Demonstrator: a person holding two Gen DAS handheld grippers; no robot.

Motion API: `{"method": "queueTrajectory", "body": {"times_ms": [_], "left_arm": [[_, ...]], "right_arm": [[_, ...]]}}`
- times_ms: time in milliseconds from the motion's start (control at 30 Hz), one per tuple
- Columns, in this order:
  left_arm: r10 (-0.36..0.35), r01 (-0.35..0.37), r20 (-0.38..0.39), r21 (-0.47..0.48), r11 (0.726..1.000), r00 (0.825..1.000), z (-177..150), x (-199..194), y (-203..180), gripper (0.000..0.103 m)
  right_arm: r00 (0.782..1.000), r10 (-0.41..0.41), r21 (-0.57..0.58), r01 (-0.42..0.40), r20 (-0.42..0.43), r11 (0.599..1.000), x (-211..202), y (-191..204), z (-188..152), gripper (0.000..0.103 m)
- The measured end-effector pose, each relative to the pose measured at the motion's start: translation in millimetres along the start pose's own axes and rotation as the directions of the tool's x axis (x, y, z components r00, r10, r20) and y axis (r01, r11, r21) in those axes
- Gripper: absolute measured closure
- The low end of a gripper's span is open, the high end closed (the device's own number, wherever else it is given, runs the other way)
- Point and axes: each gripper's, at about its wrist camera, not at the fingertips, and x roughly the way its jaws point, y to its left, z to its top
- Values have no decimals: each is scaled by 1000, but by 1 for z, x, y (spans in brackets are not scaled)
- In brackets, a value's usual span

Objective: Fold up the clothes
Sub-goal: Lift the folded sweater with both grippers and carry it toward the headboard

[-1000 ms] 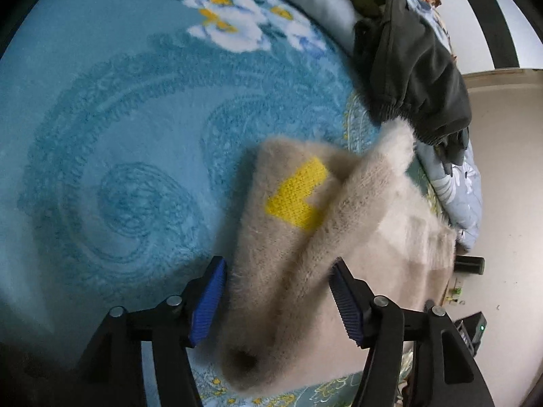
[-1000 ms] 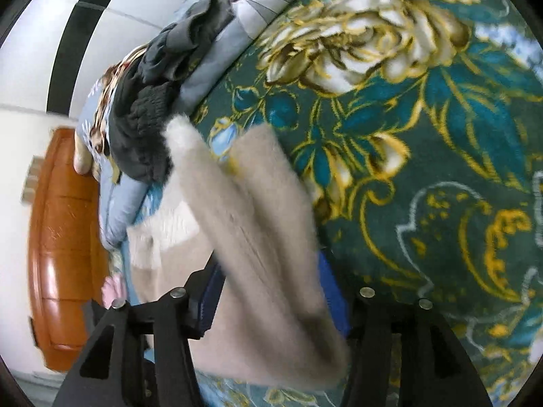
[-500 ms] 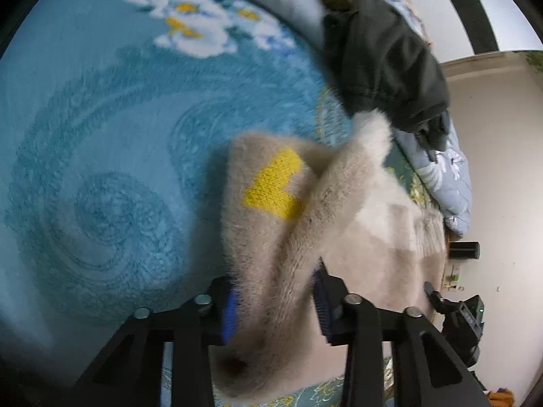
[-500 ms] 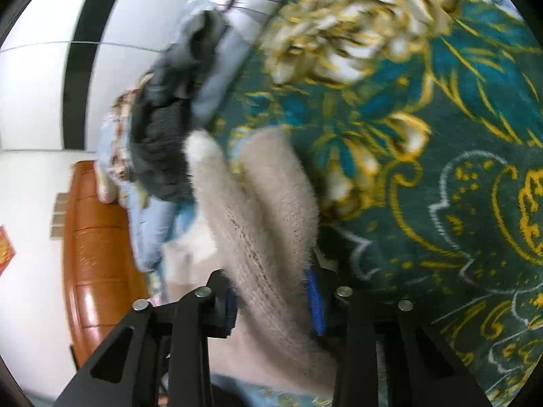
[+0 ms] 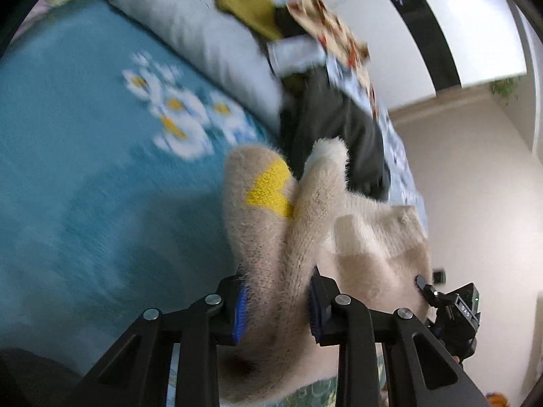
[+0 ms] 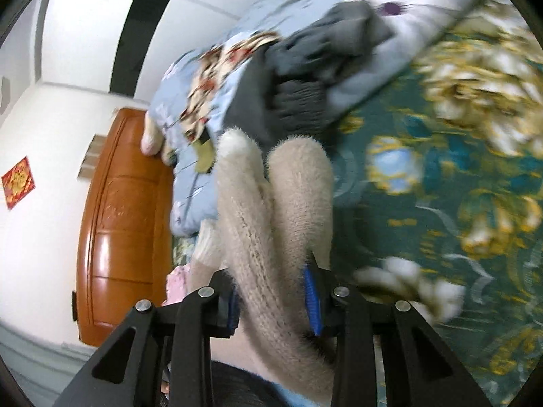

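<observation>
A fuzzy beige sweater (image 5: pixel 271 224) with a yellow knitted patch (image 5: pixel 269 190) is folded and lifted off the bed. My left gripper (image 5: pixel 278 305) is shut on one bunched edge of it. My right gripper (image 6: pixel 275 302) is shut on another bunched part of the same sweater (image 6: pixel 271 210), with a white-cuffed sleeve (image 6: pixel 237 142) lying along it. The right gripper's body also shows at the lower right of the left wrist view (image 5: pixel 454 308).
The bed has a teal cover with white flowers (image 5: pixel 101 176) and a dark green and gold floral part (image 6: pixel 441 186). A pile of dark and patterned clothes (image 5: pixel 332 115) lies on a pale blue quilt (image 6: pixel 190 183) by the wooden headboard (image 6: pixel 115 224).
Both grippers closed on the sweater, then raised and tilted it, so the wall and the clothes pile now fill more of each view.
</observation>
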Motion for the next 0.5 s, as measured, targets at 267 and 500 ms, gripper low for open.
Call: {"method": "queueTrajectory", "body": {"times_ms": [267,500], "left_arm": [[22,10,236,-136,991,972,50,-104,76,73],[111,9,394,-290,957,912,78,-190,166,73]], "right_arm": [[980,56,-185,-92,-191,978,124,130,6,70],[922,27,-333,-167,-386,928,261,254,-29,70]]}}
